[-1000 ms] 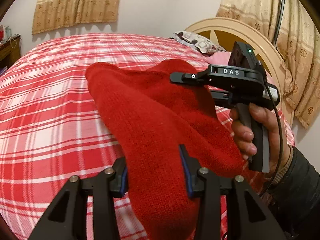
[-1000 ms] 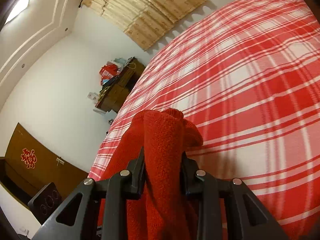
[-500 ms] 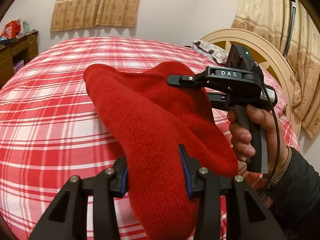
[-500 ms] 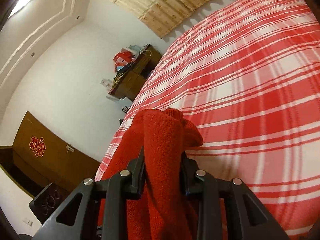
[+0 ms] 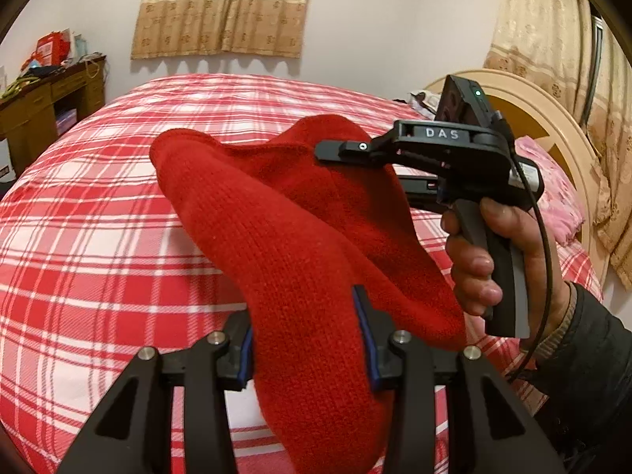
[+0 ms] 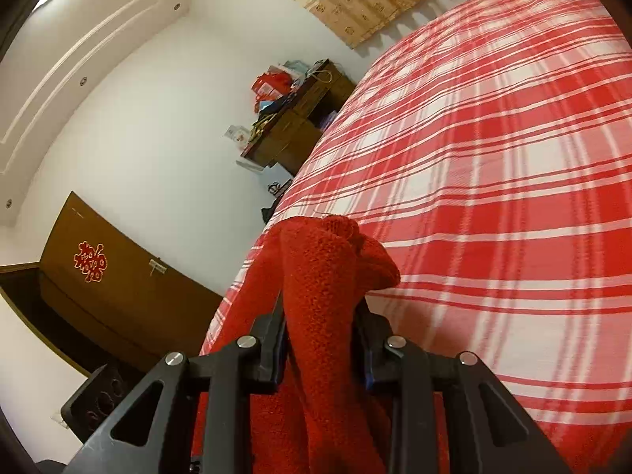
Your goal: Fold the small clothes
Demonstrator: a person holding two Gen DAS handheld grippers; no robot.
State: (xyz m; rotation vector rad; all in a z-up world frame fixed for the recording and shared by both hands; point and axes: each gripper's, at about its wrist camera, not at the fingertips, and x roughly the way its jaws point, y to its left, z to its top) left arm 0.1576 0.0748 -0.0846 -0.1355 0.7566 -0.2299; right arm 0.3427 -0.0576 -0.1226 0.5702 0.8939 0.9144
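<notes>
The red knit garment hangs up in the air over the bed. I hold it at two spots, so it bends like a soft bridge between my two hands. It is thick and woolly, and it does not lie flat on the bed.

My left fingers pinch the near part of it. The cloth fills the gap between them and bulges out above and below. A thick flap of it drops down under them.

My right fingers pinch another bunch of the same red cloth. The cloth sticks up in a crumpled lump just past their tips. From the left camera I can see my right tool on the right side, with its black arms gone into the far folds of the garment. My right hand wraps around the handle, and a dark sleeve covers the wrist. A black wire loops down from the tool.

The bed under it all has a red and white checked cover. On the far right is a cream headboard with a pink pillow near it. A brown desk piled with things stands far left by the white wall. Tan curtains hang on the far wall.
</notes>
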